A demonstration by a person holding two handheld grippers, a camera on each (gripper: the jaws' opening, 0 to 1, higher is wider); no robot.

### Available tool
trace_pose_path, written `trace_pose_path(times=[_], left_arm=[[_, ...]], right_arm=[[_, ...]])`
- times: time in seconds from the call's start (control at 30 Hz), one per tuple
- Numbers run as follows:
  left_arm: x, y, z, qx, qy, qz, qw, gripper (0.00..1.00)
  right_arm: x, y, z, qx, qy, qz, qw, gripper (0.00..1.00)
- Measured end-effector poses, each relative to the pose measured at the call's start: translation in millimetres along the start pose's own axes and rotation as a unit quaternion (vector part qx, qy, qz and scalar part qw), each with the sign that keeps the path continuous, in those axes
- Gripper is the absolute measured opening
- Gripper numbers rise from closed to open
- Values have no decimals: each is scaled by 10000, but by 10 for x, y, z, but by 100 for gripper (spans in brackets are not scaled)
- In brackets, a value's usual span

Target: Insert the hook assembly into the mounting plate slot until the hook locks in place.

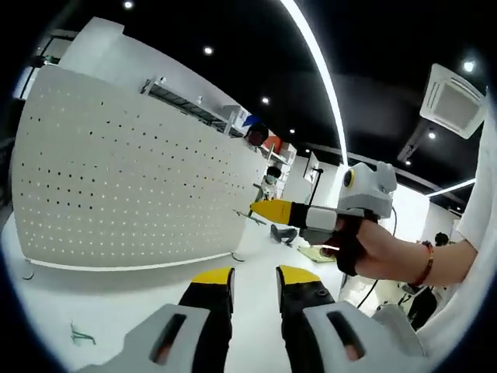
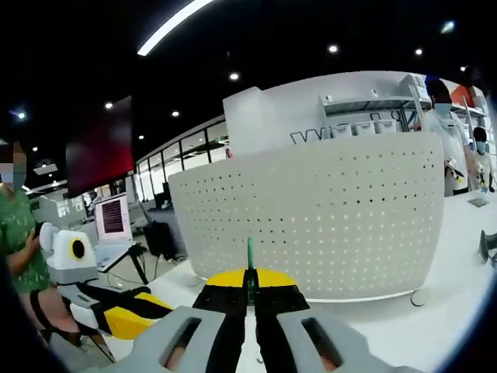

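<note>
One white perforated mounting panel (image 1: 132, 186) stood upright on the white tabletop (image 1: 116, 303), curving across the left of the left gripper view. On the near left of that table lay one small green wire hook (image 1: 80, 336), well apart from the panel's foot. The left gripper (image 1: 255, 281) pointed toward the panel's right end, its two yellow-tipped black jaws parted by a clear gap with nothing between them. Right of it, a person's hand (image 1: 365, 245) held the right gripper (image 1: 268, 210), whose yellow tip pointed at the panel's right edge. Far right, beyond the table, at least one person stood in the room.

In the right gripper view, a person in a green top (image 2: 15, 233) stood at the far left, and the left gripper (image 2: 124, 318) came in low on the left. The right gripper (image 2: 250, 289) had its jaws closed tight on one thin green hook stem (image 2: 250, 260), which rose upright in front of the panel (image 2: 311, 217), not yet touching it. Two more people stood behind the panel's right end.
</note>
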State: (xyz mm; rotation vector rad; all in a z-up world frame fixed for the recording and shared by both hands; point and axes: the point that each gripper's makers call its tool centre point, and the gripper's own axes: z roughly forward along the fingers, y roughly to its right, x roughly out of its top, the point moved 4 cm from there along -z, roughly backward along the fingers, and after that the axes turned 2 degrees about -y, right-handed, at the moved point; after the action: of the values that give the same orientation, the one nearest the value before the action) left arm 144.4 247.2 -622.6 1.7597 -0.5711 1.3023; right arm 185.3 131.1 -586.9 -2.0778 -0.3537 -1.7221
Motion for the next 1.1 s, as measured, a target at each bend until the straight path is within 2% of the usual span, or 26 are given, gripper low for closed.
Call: trace_pose_path(times=[0.27, 0.43, 0.63, 0.9, 1.0, 1.1], left_arm=[[69, 8, 29, 40, 218, -207, 9995, 20], [88, 16, 49, -6, 279, -542, 9981, 20], [126, 14, 35, 4, 431, -716, 9965, 19], [129, 31, 23, -56, 456, -783, 9959, 17], [130, 16, 18, -51, 496, -744, 9960, 12], [137, 9, 7, -28, 544, -542, 9970, 7]], right_arm=[[-54, -109, -72, 203, -20, 107, 9997, 1], [-73, -224, -100, 395, -32, 107, 9992, 1], [-138, -362, -127, 616, -76, 144, 9980, 1], [-169, -519, -156, 908, -48, 161, 9957, 1], [-162, -553, -169, 1002, -4, 188, 9948, 1], [-192, -575, -178, 1050, -58, 206, 9942, 1]])
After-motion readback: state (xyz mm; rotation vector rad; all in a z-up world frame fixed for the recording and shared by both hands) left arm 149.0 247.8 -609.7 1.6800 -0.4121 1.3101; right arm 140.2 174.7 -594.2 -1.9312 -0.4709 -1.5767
